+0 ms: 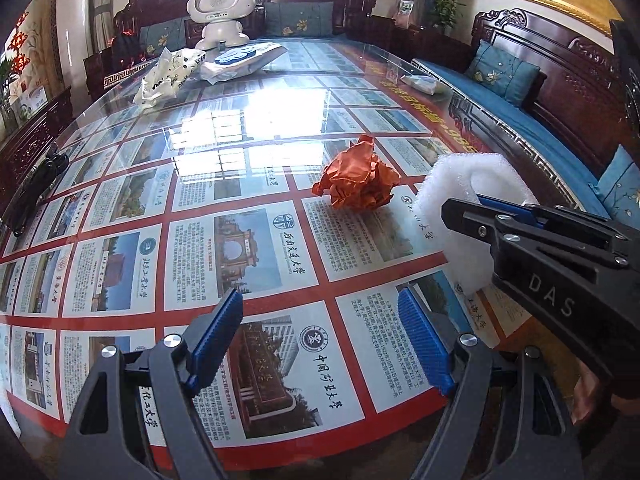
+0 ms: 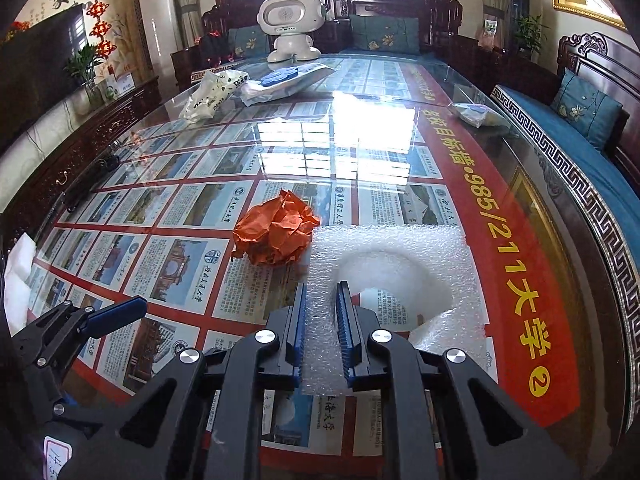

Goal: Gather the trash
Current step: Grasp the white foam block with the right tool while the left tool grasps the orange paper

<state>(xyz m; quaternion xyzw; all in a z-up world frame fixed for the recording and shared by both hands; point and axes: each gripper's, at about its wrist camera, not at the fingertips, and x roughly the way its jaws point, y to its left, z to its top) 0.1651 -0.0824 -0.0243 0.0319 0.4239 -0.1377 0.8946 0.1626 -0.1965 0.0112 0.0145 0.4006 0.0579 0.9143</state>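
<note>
A crumpled orange paper ball (image 1: pixel 357 179) lies on the glass-topped table; it also shows in the right wrist view (image 2: pixel 277 235). A white foam sheet (image 2: pixel 400 252) with a round cut-out lies just right of it. My right gripper (image 2: pixel 321 292) is shut on the near edge of the foam sheet (image 1: pixel 452 184); in the left wrist view it (image 1: pixel 464 212) comes in from the right. My left gripper (image 1: pixel 320 312) is open and empty, low over the table, well short of the paper ball. In the right wrist view only its blue fingertip (image 2: pixel 116 312) shows.
A white toy robot (image 1: pixel 221 8) stands at the far end. A white plastic bag (image 1: pixel 168 74) and a packet with a blue lid (image 1: pixel 240 60) lie in front of it. Another wrapped packet (image 2: pixel 476 114) lies near the right edge. A black cable (image 1: pixel 36 184) lies at the left edge. Sofas surround the table.
</note>
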